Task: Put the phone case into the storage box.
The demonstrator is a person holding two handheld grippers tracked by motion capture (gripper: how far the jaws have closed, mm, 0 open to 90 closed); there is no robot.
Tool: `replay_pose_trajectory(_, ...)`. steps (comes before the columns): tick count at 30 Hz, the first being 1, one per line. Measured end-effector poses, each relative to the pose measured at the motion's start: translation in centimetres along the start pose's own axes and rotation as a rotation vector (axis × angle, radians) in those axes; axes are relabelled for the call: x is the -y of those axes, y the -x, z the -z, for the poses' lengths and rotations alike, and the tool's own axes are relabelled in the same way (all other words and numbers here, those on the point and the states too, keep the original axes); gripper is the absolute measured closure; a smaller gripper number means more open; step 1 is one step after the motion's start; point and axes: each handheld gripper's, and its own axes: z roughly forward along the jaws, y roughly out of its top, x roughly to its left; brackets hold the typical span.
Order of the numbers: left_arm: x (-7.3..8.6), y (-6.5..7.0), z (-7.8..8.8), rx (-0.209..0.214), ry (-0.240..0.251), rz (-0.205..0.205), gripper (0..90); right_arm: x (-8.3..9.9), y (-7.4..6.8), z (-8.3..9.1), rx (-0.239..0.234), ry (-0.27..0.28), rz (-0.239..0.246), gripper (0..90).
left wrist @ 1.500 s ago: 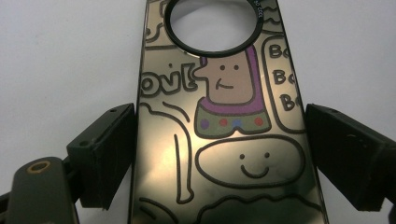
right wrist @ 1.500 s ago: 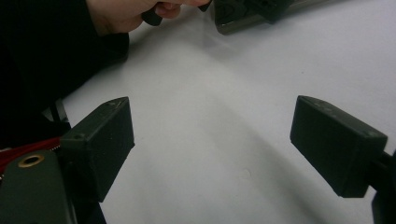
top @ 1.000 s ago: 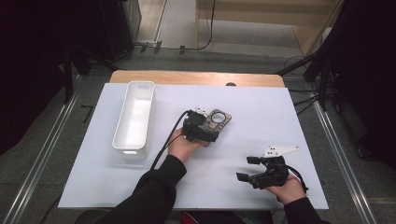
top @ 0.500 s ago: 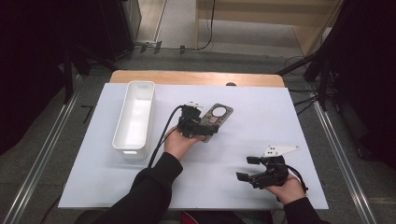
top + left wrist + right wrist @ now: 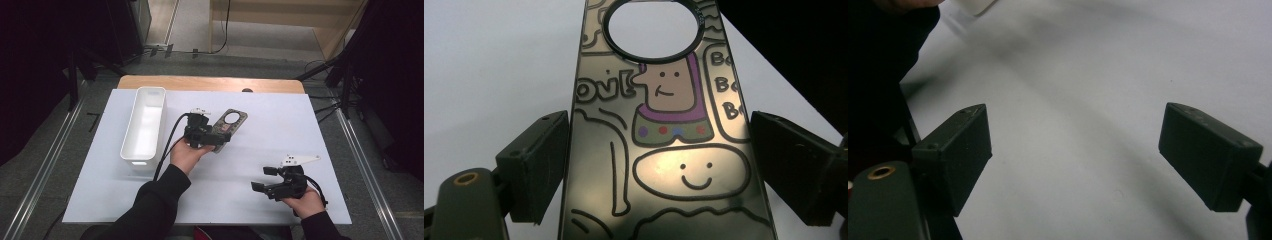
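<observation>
Left tool (image 5: pixel 216 138) pinches flat cartoon-printed plate (image 5: pixel 229 123) by long edges, plate lifted above bench (image 5: pixel 260 110), pointing ahead of tool. Right tool (image 5: pixel 260 186) spread, empty. Risk: grip only on thin edges; plate maybe twists or slips out if tilted toward white bin (image 5: pixel 144 125).

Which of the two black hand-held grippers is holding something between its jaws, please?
The left gripper: the dark cartoon-printed phone case sits between its jaws, whereas the right gripper has open jaws over the bare white table.

High view overhead, facing forward-down on the white table (image 5: pixel 280 120); two gripper views close and low, sharing it.
</observation>
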Motion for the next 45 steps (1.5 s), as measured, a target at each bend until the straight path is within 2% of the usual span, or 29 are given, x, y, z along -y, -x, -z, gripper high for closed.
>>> replay_pose_trajectory(5, 0.7, 0.0, 0.2, 0.002, 0.012, 0.01, 11.8, -0.4, -0.2, -0.2, 0.01, 0.022, -0.02, 12.4)
replay_pose_trajectory(8, 1.0, 0.0, 0.3, 0.0, 0.025, 0.015, 11.8, -0.8, -0.2, -0.3, 0.01, 0.038, -0.055, 12.4)
replay_pose_trajectory(11, 1.4, 0.1, 0.4, -0.01, 0.053, 0.028, 11.8, -1.0, -0.1, -0.3, 0.012, 0.047, -0.065, 12.4)
replay_pose_trajectory(17, 1.6, 0.0, 0.3, -0.022, 0.075, 0.035, 11.8, -1.4, 0.1, -0.4, 0.027, 0.059, -0.08, 12.4)
replay_pose_trajectory(26, 1.9, -0.5, 0.4, -0.022, 0.109, 0.074, 11.8, -2.1, 0.3, -0.7, 0.033, 0.059, -0.099, 12.4)
replay_pose_trajectory(37, 2.6, -0.9, 0.2, -0.009, 0.129, 0.12, 11.8, -3.2, 0.1, -1.6, 0.054, 0.031, -0.154, 12.4)
replay_pose_trajectory(40, 2.7, -0.5, 0.2, -0.015, 0.144, 0.107, 11.8, -3.7, 0.3, -1.4, 0.072, 0.018, -0.196, 12.4)
replay_pose_trajectory(41, 2.7, -0.5, 0.1, -0.012, 0.143, 0.106, 11.8, -3.7, 0.3, -1.4, 0.072, 0.018, -0.196, 12.4)
replay_pose_trajectory(43, 2.8, -0.4, 0.0, -0.009, 0.142, 0.109, 11.8, -4.2, 0.6, -1.3, 0.086, 0.001, -0.24, 12.4)
replay_pose_trajectory(45, 3.0, -0.5, -0.1, -0.002, 0.138, 0.122, 11.8, -4.6, 0.8, -1.2, 0.104, -0.007, -0.245, 12.4)
